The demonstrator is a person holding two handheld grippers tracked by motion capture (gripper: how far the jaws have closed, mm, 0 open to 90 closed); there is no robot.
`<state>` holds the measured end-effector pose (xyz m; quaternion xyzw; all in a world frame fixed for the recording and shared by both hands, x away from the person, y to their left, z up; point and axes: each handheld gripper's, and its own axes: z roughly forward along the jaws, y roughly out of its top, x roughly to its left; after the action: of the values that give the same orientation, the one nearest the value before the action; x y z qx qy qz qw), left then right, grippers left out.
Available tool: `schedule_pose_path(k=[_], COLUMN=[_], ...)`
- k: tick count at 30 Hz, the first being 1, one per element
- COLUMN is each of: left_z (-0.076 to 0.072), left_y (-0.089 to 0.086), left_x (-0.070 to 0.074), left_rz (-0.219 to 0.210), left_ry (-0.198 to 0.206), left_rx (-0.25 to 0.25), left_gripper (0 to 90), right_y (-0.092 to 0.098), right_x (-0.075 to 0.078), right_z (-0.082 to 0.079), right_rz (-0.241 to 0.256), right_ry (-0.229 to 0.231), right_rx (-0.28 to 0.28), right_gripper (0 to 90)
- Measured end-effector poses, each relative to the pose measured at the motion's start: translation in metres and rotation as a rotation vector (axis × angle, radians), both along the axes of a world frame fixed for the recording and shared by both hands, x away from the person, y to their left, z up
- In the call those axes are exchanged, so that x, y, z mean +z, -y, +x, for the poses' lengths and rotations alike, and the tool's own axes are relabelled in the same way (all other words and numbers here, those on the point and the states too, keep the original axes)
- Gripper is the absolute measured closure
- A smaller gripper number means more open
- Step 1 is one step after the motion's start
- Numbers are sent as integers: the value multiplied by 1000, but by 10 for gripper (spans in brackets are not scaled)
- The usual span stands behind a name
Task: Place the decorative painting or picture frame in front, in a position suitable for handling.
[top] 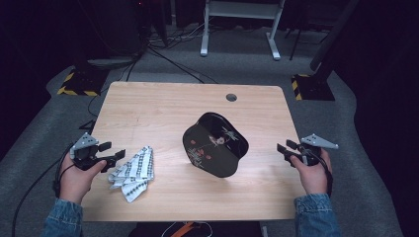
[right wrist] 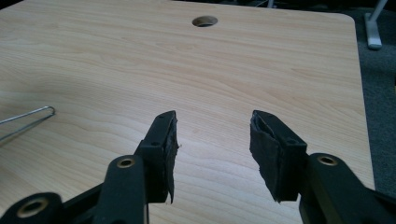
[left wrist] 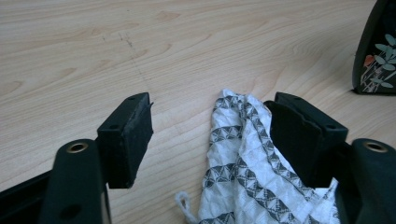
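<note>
A white cloth with a black triangle pattern [top: 134, 170] lies crumpled on the wooden table [top: 163, 108], near its front left. My left gripper [top: 114, 154] is at the cloth's left edge and is open. In the left gripper view the cloth [left wrist: 243, 154] lies between the jaws, against the right pad [left wrist: 292, 140]. A black lacquered dish with painted flowers [top: 215, 144] stands tilted on edge at the table's middle; its rim [left wrist: 376, 56] also appears in the left gripper view. My right gripper [top: 284, 148] is at the table's right edge, open with nothing in it [right wrist: 214, 123].
A round cable hole [top: 231, 97] sits near the table's far edge [right wrist: 204, 21]. A thin wire loop [right wrist: 28, 119] lies on the wood at the left of the right gripper view. Desk legs [top: 237, 29] and cables lie on the grey floor beyond.
</note>
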<state>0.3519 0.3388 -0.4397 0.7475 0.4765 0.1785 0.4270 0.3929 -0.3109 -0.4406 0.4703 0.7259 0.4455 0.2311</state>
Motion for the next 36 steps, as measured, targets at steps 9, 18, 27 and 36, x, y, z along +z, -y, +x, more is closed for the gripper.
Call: schedule_pose_path(k=[9,18,27,36], left_z=[2,3,2,2], left_y=[8,13,20,28], left_x=[5,4,1,-4], left_rz=[-9,-6,-1,19], left_ry=[-1,-19,-33,-54], left_rx=[-26,-40,-54,-69], left_gripper=[312,300,297,295], right_y=[-25,-54,-88,-115], right_x=[27,50,56,52], right_z=[-18,-35,-40,-22], right_rz=[29,53,80,84], right_ry=[47,23,1,-23], right_rx=[109,315,464,526], right_gripper=[530,561,543,583])
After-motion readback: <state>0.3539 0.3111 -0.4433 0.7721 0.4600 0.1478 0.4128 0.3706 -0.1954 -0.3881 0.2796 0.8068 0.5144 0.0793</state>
